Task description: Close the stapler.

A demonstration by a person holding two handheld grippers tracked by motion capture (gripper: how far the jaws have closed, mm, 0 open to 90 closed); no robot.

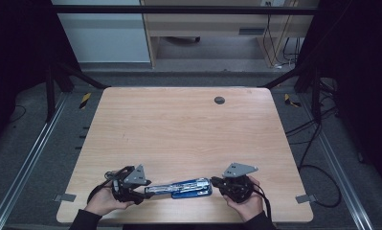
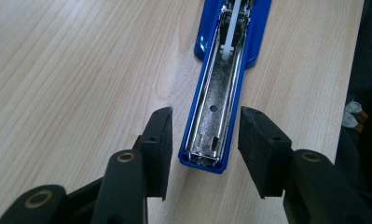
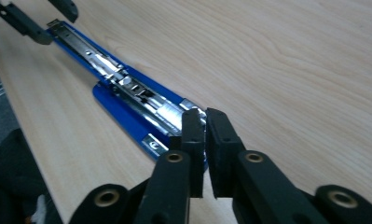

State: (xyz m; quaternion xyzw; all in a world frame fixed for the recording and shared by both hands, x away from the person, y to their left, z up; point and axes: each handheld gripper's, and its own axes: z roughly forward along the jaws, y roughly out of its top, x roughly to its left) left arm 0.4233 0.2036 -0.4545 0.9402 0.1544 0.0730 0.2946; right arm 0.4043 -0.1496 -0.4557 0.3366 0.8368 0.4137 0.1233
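Note:
A blue stapler [image 1: 179, 188] lies swung open flat near the table's front edge, its metal staple channel [image 2: 216, 116] facing up. My left gripper [image 1: 149, 191] is open around the channel's far tip. In the left gripper view its pads [image 2: 161, 135] stand on either side of that tip with a gap on each side. My right gripper [image 1: 213, 182] is at the stapler's other end. In the right gripper view its jaws [image 3: 204, 119] are shut almost together, tips against the hinge end of the stapler [image 3: 127, 93]. Nothing is seen between the pads. The left gripper [image 3: 34, 18] shows far off.
The wooden table [image 1: 179, 129] has a dark cable hole [image 1: 219, 100] at its far middle. A person's hands hold both grippers at the front edge. Cables lie on the floor at the right, and a desk stands behind the table.

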